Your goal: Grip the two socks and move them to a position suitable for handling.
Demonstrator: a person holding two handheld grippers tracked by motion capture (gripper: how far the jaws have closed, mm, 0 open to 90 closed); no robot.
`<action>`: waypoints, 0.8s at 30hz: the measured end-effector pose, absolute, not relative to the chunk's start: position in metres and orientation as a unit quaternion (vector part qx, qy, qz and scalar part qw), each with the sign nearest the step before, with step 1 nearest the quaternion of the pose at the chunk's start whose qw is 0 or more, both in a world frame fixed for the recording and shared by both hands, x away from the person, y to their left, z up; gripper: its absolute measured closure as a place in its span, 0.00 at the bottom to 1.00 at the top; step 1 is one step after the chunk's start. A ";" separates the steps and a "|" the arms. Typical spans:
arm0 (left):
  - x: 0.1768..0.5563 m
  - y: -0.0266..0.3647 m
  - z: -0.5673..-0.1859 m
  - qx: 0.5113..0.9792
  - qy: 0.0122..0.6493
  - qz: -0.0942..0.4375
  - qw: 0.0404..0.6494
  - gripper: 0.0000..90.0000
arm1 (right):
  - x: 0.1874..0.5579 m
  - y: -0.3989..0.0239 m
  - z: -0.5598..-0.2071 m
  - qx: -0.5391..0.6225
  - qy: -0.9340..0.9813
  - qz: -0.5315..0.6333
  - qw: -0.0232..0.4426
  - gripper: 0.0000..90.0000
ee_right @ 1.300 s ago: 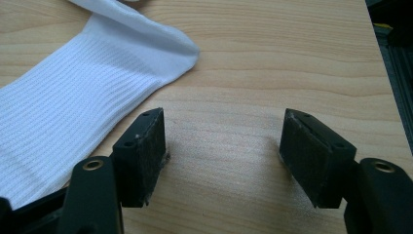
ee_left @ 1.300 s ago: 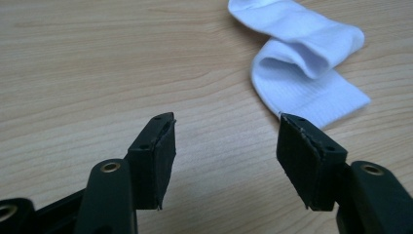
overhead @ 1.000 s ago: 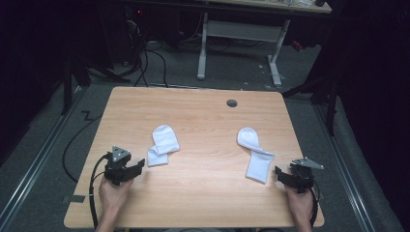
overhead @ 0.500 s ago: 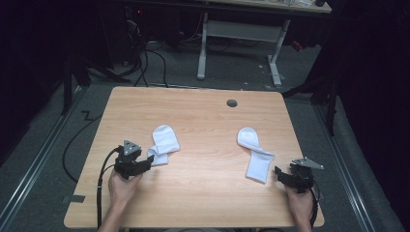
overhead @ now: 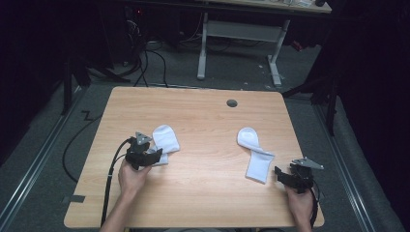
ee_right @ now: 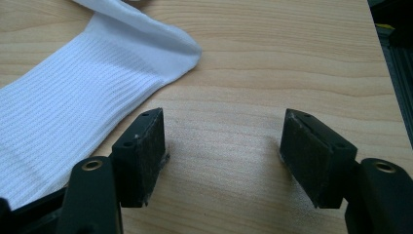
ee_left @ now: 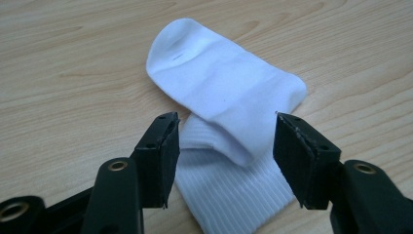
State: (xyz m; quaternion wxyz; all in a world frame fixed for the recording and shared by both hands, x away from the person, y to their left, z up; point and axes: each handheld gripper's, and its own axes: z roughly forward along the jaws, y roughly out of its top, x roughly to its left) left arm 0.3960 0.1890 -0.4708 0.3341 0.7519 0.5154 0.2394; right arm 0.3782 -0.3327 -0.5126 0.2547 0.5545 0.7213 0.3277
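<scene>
Folded white sock (ee_left: 229, 97) lying toward the tabletop's (overhead: 203, 111) left edge, ribbed cuff nearest the left gripper (ee_left: 226, 151), whose fingers (ee_left: 160, 156) are spread either side of the cuff without pinching it. Best practice, as judged: lower until both pads straddle the cuff layers, then close. Second sock (overhead: 255, 155) lies toward the right edge; right gripper (ee_right: 221, 156) just beside it, fingers spread, holding nothing.

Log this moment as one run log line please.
left hand-held gripper: open, at folded sock | right hand-held gripper: open, beside flat sock | nothing held
</scene>
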 end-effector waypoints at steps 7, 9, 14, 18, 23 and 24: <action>0.408 0.182 -0.476 0.762 0.514 0.232 0.319 0.49 | 0.378 -0.333 -0.513 0.555 0.721 0.328 0.254 0.37; 0.412 0.179 -0.479 0.765 0.514 0.225 0.316 0.51 | 0.378 -0.333 -0.513 0.554 0.721 0.328 0.254 0.37; 0.417 0.179 -0.483 0.767 0.517 0.218 0.311 0.56 | 0.378 -0.333 -0.513 0.554 0.721 0.328 0.254 0.37; 0.420 0.179 -0.489 0.770 0.520 0.207 0.305 0.57 | 0.378 -0.333 -0.513 0.554 0.722 0.328 0.254 0.37; 0.421 0.181 -0.490 0.774 0.516 0.203 0.306 0.59 | 0.378 -0.332 -0.513 0.554 0.722 0.327 0.255 0.37; 0.421 0.181 -0.490 0.775 0.515 0.204 0.305 0.59 | 0.378 -0.332 -0.513 0.554 0.722 0.327 0.255 0.37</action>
